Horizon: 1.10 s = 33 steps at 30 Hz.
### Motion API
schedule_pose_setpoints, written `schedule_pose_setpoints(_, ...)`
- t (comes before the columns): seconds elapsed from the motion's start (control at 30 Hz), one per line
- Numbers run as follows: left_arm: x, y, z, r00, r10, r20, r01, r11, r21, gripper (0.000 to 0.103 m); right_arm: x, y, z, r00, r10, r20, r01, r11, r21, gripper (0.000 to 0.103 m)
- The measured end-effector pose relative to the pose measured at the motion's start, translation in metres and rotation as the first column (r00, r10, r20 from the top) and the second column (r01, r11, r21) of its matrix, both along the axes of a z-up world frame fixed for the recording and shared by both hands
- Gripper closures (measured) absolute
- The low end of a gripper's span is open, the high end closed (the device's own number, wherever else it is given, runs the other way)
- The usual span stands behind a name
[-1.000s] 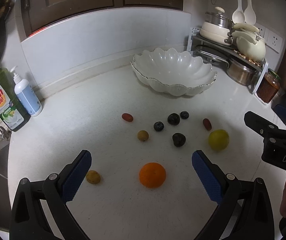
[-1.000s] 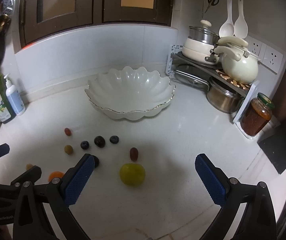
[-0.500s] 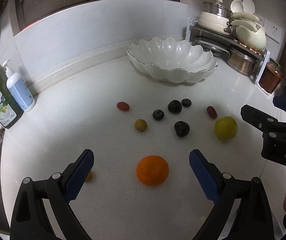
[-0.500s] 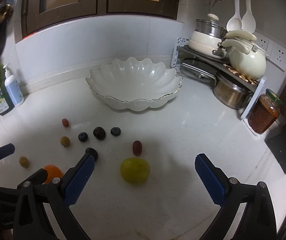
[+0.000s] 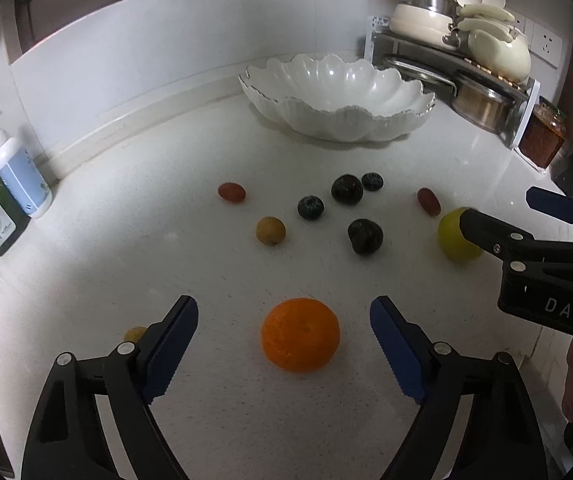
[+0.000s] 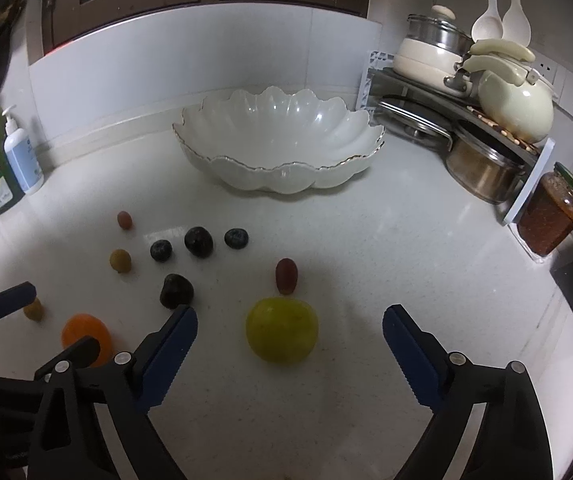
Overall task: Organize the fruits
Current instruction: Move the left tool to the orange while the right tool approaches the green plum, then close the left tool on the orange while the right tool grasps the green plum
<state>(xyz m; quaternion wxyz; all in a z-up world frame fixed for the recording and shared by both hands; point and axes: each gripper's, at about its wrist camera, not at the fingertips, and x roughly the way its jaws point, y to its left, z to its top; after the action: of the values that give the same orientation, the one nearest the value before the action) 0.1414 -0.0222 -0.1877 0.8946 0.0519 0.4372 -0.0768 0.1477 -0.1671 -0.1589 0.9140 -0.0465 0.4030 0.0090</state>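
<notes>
Closing left hand-held gripper around orange at lower centre, pads not touching, closing right hand-held gripper flanking green fruit, untouched, bowl upper centre on white surface

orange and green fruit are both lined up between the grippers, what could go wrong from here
1. The orange is round and lies loose on the counter; the closing left hand-held gripper may nudge it so it rolls away.
2. The green fruit may slip likewise as the right hand-held gripper closes.
3. The two hand-held grippers work close together and might bump.
</notes>
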Motion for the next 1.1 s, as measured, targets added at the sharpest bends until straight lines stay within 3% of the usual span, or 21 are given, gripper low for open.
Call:
schedule_pose_setpoints(0.33,0.007,-0.005,-0.016,0.999,-0.029,-0.037,0.028,1.0,-0.005,0.028,0.01,0.0,-0.016,0.999,-0.003,-0.032,0.003,1.0,0.011,0.012)
schedule_pose_setpoints(0.63,0.009,-0.008,-0.026,0.997,-0.036,-0.064,0.035,0.999,-0.009,0.04,0.02,-0.004,-0.032,0.997,-0.009,-0.079,0.011,1.0,0.02,0.03)
schedule_pose_setpoints(0.77,0.01,-0.007,-0.03,0.997,-0.033,-0.075,0.032,0.999,-0.009,0.042,0.022,-0.004,-0.038,0.995,-0.005,-0.096,0.008,1.0,0.029,0.032)
schedule_pose_setpoints(0.97,0.011,-0.005,-0.034,0.996,-0.029,-0.082,0.028,1.0,-0.011,0.053,0.027,-0.002,-0.046,0.992,0.004,-0.127,0.0,1.0,0.031,0.051)
schedule_pose_setpoints(1.1,0.011,-0.006,-0.033,0.996,-0.039,-0.08,0.037,0.999,-0.02,0.058,0.029,-0.002,-0.049,0.991,0.004,-0.132,0.001,0.999,0.034,0.053)
